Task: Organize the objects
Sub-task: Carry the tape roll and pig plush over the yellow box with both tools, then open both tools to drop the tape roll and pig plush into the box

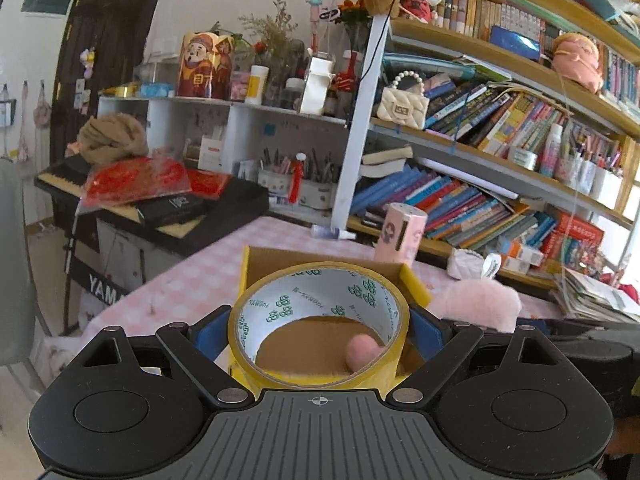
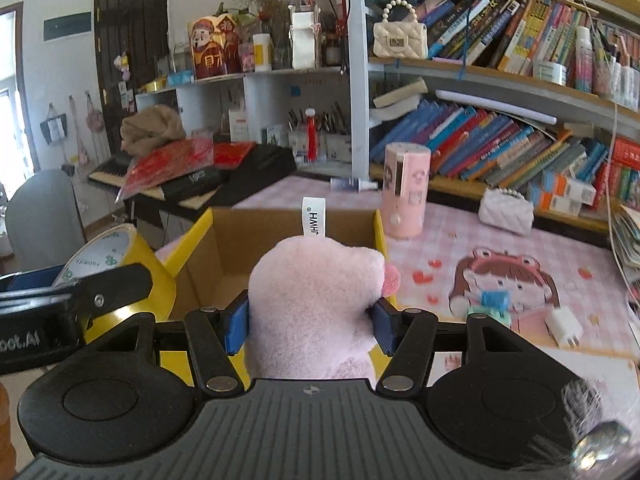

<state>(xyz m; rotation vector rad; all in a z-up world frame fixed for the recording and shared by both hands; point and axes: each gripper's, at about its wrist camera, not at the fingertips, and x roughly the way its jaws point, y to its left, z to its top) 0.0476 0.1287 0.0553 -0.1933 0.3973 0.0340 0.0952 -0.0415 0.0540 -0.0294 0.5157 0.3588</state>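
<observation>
My left gripper (image 1: 318, 334) is shut on a yellow tape roll (image 1: 320, 280), held over the open yellow cardboard box (image 1: 320, 257). My right gripper (image 2: 310, 322) is shut on a pink plush toy (image 2: 316, 296) with a white tag, held over the same box (image 2: 256, 232). The tape roll (image 2: 116, 256) and left gripper show at the left of the right wrist view. The plush (image 1: 476, 300) shows to the right in the left wrist view.
The box stands on a pink checked tablecloth (image 2: 440, 236). A pink cylinder (image 2: 406, 188), a white quilted pouch (image 2: 506, 210) and a white charger (image 2: 564, 326) lie on it. Bookshelves (image 2: 500, 140) stand behind. A keyboard piled with items (image 2: 192, 176) is at the left.
</observation>
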